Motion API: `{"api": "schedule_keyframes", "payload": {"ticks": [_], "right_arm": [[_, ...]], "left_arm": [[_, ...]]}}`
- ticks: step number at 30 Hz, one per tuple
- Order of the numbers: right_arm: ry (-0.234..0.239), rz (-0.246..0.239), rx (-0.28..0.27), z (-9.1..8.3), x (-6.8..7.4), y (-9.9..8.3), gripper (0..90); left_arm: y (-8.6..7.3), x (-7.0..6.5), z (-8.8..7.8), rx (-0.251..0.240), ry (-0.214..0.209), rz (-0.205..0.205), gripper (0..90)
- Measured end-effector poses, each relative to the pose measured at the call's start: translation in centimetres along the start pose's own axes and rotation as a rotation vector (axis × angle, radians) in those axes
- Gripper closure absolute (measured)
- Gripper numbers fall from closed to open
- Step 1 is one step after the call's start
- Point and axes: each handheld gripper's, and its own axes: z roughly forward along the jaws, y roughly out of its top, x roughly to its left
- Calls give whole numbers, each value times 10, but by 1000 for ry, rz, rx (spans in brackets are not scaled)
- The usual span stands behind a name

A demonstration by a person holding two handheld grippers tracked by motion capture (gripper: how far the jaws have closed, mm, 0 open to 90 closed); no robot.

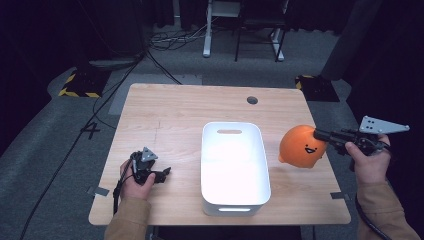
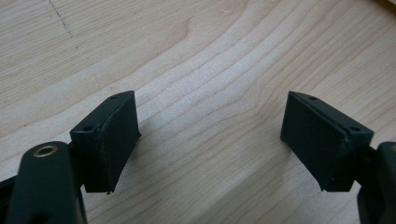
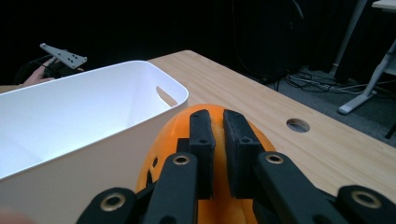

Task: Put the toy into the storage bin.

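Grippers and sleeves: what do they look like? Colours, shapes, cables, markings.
Both grippers, left and right, are black with two flat rectangular jaw pads on linkage arms with brass-coloured rivets. Each carries a grey three-cornered plate dotted with small holes. A black cable trails from the right one. Sleeves are tan.

A dim lab or studio: wooden table [image 1: 170, 107] on grey carpet, hazard-striped stand bases [image 1: 80, 85] at ten o'clock, cables [image 1: 175, 40] at twelve.
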Motion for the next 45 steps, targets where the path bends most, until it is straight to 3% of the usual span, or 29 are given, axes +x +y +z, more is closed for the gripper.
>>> {"api": "schedule_keyframes", "payload": {"ticks": [12, 26, 38, 45], "right_arm": [[31, -55, -23, 3, -1, 30, 832], [79, -118, -46, 21, 3, 70, 832], [135, -148, -68, 47, 17, 96, 832], [169, -178, -64, 72, 31, 110, 832]], "left_arm": [[0, 0, 0, -1, 0, 1, 196], [0, 0, 0, -1, 1, 0, 196], [0, 0, 0, -1, 1, 0, 196], [0, 0, 0, -1, 1, 0, 196]]}}
